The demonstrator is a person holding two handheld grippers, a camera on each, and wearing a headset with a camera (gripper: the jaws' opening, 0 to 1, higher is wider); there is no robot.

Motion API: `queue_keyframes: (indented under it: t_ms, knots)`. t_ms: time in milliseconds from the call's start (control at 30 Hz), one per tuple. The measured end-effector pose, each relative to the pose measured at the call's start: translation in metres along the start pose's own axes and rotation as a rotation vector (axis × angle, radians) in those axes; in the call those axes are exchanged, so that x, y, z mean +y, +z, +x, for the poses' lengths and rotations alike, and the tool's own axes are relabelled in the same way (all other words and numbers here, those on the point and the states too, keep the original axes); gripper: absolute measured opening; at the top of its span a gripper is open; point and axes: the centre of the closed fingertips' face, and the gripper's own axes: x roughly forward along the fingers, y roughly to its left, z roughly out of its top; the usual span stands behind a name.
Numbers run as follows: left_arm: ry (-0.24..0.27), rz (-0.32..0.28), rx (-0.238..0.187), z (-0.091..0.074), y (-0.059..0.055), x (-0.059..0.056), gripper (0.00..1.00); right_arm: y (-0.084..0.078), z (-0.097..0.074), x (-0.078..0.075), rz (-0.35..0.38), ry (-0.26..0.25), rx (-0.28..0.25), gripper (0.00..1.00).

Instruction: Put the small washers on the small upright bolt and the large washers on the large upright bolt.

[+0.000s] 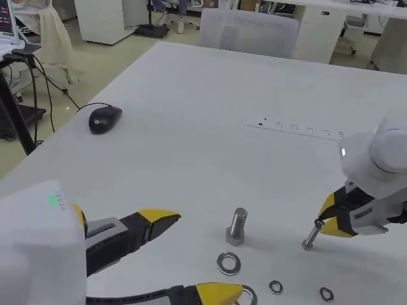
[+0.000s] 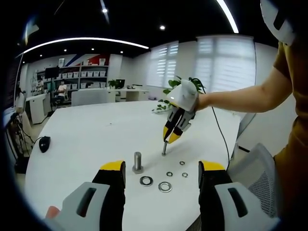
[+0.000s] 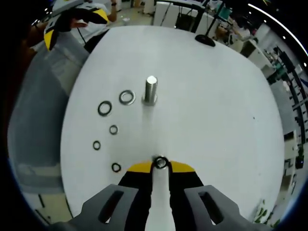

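The large bolt (image 1: 236, 227) (image 2: 138, 162) (image 3: 151, 90) stands upright on the white table. To its right, my right gripper (image 1: 332, 221) (image 2: 172, 135) (image 3: 160, 163) is shut on the top of the small bolt (image 1: 311, 235) (image 2: 164, 148), which leans a little with its foot on the table. Two large washers (image 1: 228, 262) (image 2: 146, 181) (image 3: 127, 97) and small washers (image 1: 275, 287) (image 2: 169, 173) (image 3: 113, 129) lie flat in front of the bolts. My left gripper (image 1: 191, 254) (image 2: 162, 166) is open near the table's front edge, short of the washers, with nothing between its fingers.
A black mouse (image 1: 105, 119) (image 2: 44, 143) lies at the far left of the table (image 1: 191, 146). A white power strip (image 1: 296, 127) lies at the back right. A grey chair (image 1: 248, 32) stands behind the far edge.
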Motion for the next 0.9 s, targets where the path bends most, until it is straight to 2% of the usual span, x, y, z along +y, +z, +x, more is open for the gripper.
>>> queue_keyframes:
  t_ms: [233, 700, 900]
  knots:
    - [0.008, -0.003, 0.004, -0.002, -0.001, 0.002, 0.6, -0.003, 0.008, 0.0, -0.002, 0.009, 0.001, 0.13]
    - [0.02, -0.015, 0.023, -0.002, -0.008, 0.008, 0.6, -0.014, 0.04, 0.003, 0.003, 0.035, 0.023, 0.13]
    - [0.022, -0.02, 0.035, -0.001, -0.011, 0.009, 0.6, -0.018, 0.045, 0.004, 0.009, 0.043, 0.024, 0.13]
